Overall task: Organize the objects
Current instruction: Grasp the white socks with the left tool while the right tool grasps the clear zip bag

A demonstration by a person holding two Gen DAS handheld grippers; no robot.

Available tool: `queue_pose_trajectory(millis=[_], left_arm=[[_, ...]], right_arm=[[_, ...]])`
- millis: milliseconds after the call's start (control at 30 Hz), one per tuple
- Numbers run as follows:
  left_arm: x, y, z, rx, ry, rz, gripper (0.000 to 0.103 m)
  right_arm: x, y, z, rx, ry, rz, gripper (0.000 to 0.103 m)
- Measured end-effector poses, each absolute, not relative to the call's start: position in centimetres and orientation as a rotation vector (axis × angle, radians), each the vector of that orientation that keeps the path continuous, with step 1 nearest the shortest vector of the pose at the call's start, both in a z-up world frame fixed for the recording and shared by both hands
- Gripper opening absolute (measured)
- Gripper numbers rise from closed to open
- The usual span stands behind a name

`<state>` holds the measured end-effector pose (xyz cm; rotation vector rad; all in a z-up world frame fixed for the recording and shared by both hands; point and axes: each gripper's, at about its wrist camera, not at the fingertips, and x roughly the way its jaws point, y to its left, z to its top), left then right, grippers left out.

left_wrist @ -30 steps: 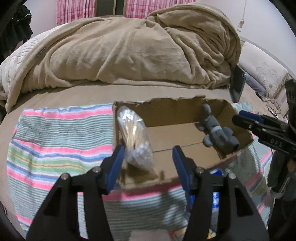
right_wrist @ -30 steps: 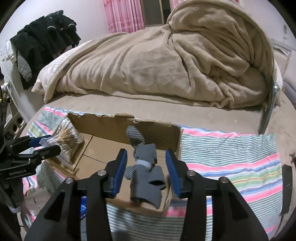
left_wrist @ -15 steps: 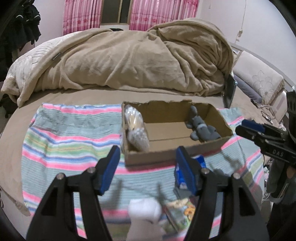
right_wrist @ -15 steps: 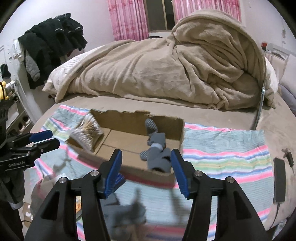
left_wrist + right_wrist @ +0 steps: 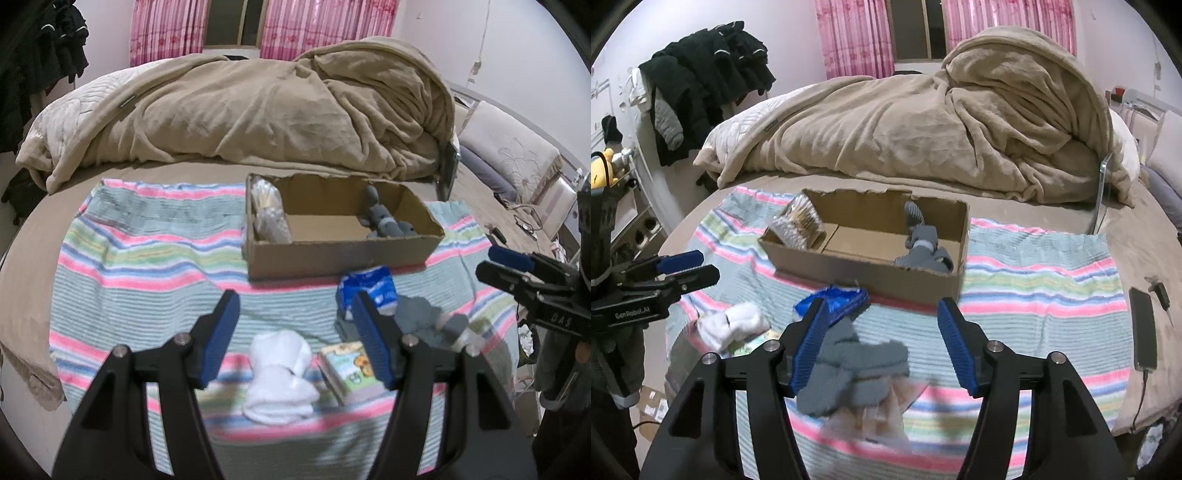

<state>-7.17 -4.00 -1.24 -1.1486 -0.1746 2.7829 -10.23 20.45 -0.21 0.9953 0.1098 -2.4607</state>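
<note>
Between the gaping left claw (image 5: 295,336) fingers lie white socks (image 5: 279,373).

Both grippers, left (image 5: 295,332) and right (image 5: 881,341), withdrawn from the cardboard box (image 5: 340,254); box now mid-frame, towel items exposed below.

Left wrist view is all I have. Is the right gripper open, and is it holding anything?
Observer: The right gripper is open and empty. The loose grey sock lies on the striped blanket below its fingers.
Operator: Is anything under that sock?
Observer: Yes, what looks like a clear plastic packet sticks out from beneath it.
Operator: Is there anything past the blanket's right edge?
Observer: A dark phone lies on the bed there, with a cable at its near end.
</note>
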Motion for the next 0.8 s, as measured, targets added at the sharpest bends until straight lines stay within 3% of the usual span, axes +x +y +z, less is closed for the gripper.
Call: queue_pose_trajectory(millis=[500, 800], left_arm=[[-5.4, -4.0, -5.3, -1.261, -0.192, 2.741, 0.065], [-6.1, -3.5, -8.0, -1.351, -0.088, 2.748, 0.065]], right_arm=[[-7.3, 21.2, -6.1, 1.165, 0.141, -2.392, 0.065], [-7.5, 20.3, -7.3, 1.21, 0.159, -2.355, 0.065]])
